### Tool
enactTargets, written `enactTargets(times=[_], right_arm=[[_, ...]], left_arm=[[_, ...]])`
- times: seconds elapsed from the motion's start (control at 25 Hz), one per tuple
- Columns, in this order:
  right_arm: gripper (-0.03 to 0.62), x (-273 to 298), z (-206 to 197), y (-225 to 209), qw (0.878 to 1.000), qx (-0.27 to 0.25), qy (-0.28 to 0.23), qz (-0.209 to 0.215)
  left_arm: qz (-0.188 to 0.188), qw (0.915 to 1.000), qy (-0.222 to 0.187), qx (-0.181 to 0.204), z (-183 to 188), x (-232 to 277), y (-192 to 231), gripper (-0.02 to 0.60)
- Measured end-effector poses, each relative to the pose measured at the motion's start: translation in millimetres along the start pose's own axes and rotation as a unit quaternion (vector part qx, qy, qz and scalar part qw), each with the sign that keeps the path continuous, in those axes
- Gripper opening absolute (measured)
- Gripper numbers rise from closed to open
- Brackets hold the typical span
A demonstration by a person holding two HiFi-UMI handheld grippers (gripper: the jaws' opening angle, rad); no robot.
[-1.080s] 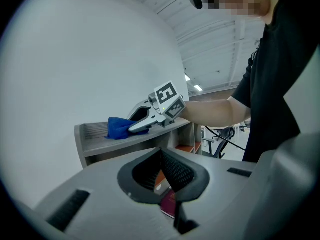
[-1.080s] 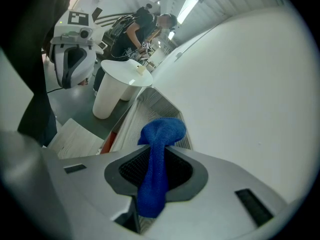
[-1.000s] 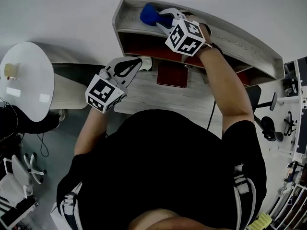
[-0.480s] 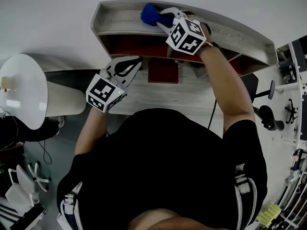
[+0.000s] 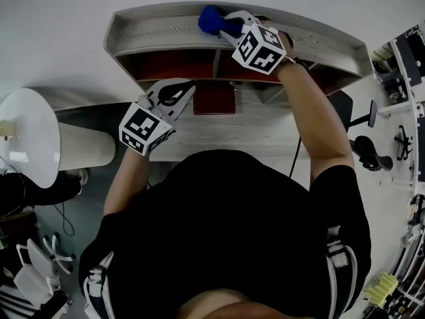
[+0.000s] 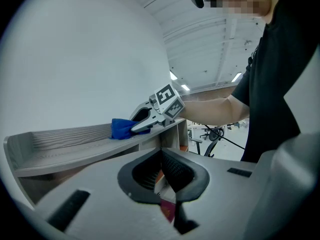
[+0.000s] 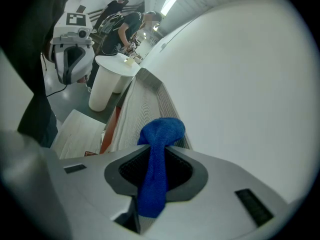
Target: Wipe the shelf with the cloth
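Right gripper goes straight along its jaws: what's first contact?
The right gripper has the cloth clamped out front, so that leads. Past it, probably the shelf at its ribbed back strip, then the wall. Depth is unclear.

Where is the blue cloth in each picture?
Head view: the blue cloth is at the top middle, on the shelf, at the right gripper tips.
Left gripper view: it is left of the middle, small, on the shelf.
Right gripper view: it is in the lower middle, pinched between the jaws.
Shared landmark: the grey shelf along the white wall.
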State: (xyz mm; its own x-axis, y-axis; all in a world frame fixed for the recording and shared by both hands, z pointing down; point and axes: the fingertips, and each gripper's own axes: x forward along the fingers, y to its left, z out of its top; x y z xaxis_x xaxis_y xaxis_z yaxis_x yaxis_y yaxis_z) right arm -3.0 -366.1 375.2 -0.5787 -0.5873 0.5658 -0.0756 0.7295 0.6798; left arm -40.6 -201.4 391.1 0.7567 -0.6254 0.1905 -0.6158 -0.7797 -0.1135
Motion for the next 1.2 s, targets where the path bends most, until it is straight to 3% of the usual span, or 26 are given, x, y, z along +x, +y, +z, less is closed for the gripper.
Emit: enactTargets(times=[1.2], right_arm=[[0.086,-118.0,-181.4,-34.2,0.993,0.073,0.071,-0.057]], left_arm=[[-0.078,0.9964,0.001,0.034,33.3,126.4,-89.6,0.015]])
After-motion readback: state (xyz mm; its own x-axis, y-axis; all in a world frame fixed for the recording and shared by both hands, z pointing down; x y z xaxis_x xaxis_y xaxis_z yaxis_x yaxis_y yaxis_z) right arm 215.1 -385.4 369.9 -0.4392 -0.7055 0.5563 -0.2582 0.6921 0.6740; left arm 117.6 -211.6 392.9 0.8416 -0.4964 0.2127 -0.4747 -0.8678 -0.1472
